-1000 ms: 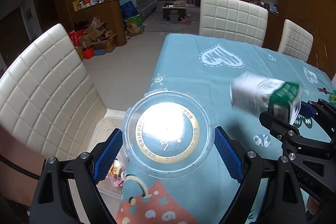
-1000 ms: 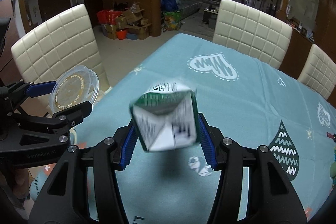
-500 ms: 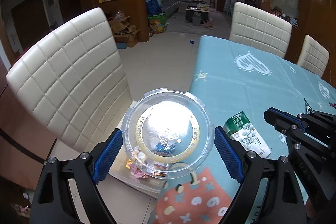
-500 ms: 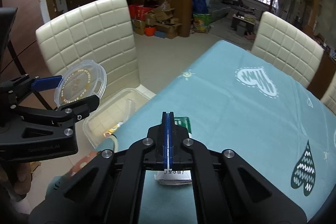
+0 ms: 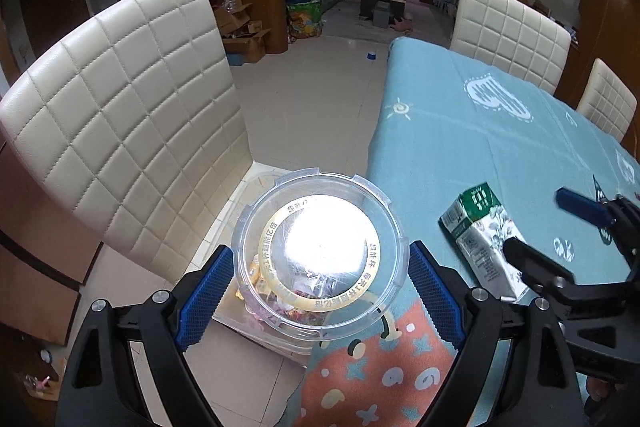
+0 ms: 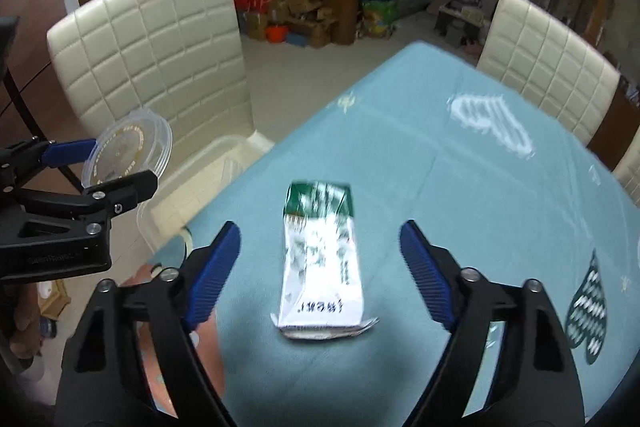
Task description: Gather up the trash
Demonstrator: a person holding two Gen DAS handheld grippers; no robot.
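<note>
While the left gripper (image 5: 318,269) clenches the clear lid (image 5: 320,253) above the floor bin (image 6: 188,183), the right gripper (image 6: 320,267) gapes over the carton (image 6: 322,259), lying uncollected on the worktop (image 6: 460,187).

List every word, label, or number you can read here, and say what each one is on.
"超能杯": gold ring on the clear plastic lid held in the left gripper; the rest of the ring text is too small.
Milk carton on the tablecloth: print blurred, unreadable.
Left gripper body: embossed lettering, illegible.
</note>
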